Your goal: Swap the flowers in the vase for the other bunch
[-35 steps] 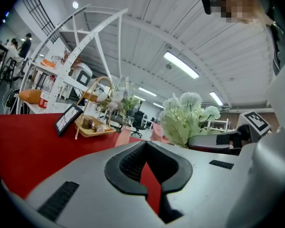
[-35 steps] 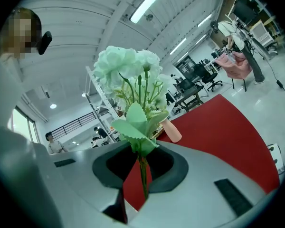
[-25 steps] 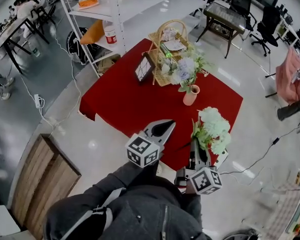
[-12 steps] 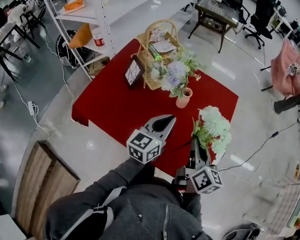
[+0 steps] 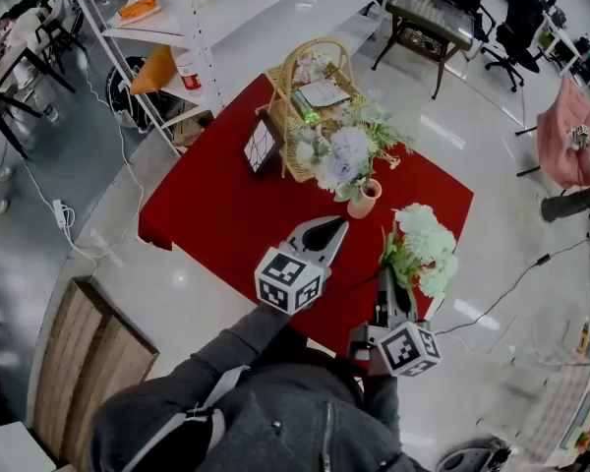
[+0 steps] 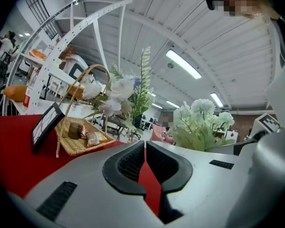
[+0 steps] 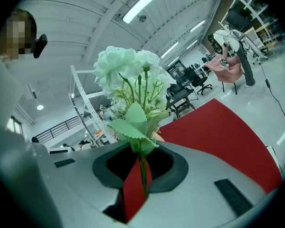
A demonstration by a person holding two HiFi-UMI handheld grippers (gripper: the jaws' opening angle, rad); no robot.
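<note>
Right gripper (image 7: 141, 167): jaws narrowly parted, clamped on the thin stems of the green bunch (image 5: 423, 249), which is held near the vase (image 5: 365, 201). Left gripper (image 6: 145, 151): jaws together, empty. Old flowers (image 5: 346, 153) stand in the vase. Both bunches look light and floppy, so they are best gripped low on the stems. The vase may tip.

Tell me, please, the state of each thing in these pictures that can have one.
left tool: shut, nothing in it.
right tool: shut on the stem of the pale green bunch.
pale green bunch: held, not yet in the vase.
vase: upright on the red cloth, full.
lilac and white flowers: in the vase, not yet taken out.
picture frame: standing.
</note>
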